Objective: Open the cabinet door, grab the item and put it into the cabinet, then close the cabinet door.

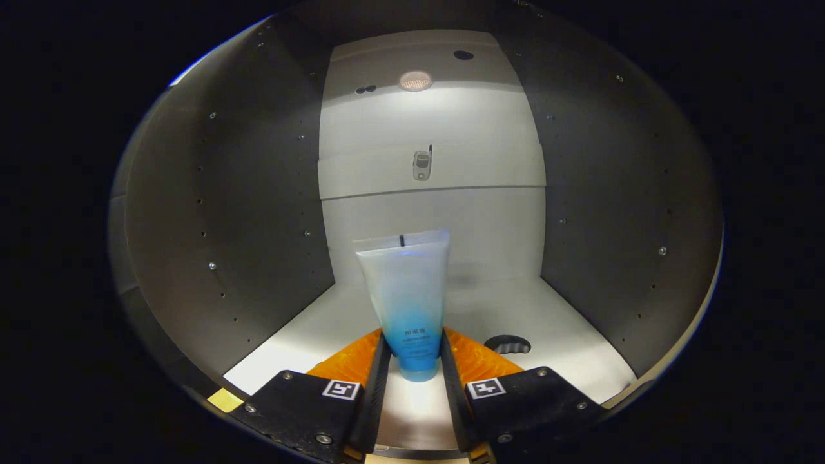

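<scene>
I am looking into the cabinet [258, 212], whose dark side walls stand on both sides and whose white back panel faces me. A translucent tube with a blue lower end [407, 303] stands upright, cap down, between my two fingers. My gripper [412, 361] is shut on the tube, both fingers pressing its blue lower part. The tube sits over the white cabinet floor [567, 348], just inside the front edge.
A white shelf strip [483, 171] crosses the back panel at mid height, with a small metal fitting [422, 165] on it. A round lamp [416, 80] glows near the top. A dark oval cutout [508, 344] lies in the floor, right of the fingers.
</scene>
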Available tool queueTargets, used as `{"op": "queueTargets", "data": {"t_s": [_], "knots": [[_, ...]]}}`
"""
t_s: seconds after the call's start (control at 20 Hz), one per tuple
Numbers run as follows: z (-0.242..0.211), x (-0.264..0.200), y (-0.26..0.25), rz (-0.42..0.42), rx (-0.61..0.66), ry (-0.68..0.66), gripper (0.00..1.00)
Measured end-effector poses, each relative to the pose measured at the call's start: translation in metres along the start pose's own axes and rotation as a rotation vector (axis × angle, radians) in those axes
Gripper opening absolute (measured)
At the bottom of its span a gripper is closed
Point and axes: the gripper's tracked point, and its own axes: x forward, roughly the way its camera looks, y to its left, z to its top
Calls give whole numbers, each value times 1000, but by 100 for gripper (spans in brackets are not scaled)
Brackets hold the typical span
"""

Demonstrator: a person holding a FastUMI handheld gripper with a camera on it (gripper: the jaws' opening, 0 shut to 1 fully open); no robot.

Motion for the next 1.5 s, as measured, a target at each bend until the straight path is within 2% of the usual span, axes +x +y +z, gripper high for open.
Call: {"op": "queueTargets", "data": {"t_s": [0.15, 0.25, 0.3, 0.4, 0.55, 0.8, 1.05, 1.5], "knots": [[-1, 0, 8, 35, -3, -1, 51], [2, -3, 10, 30, -21, -10, 59], [2, -3, 11, 23, -32, -13, 71], [8, -9, 12, 17, -49, -31, 85], [20, -21, 17, 13, -59, -65, 93], [30, -55, 24, 8, -60, -74, 93], [40, -112, 27, -38, -68, -110, 93], [48, -258, 46, -76, -73, -194, 93]]}}
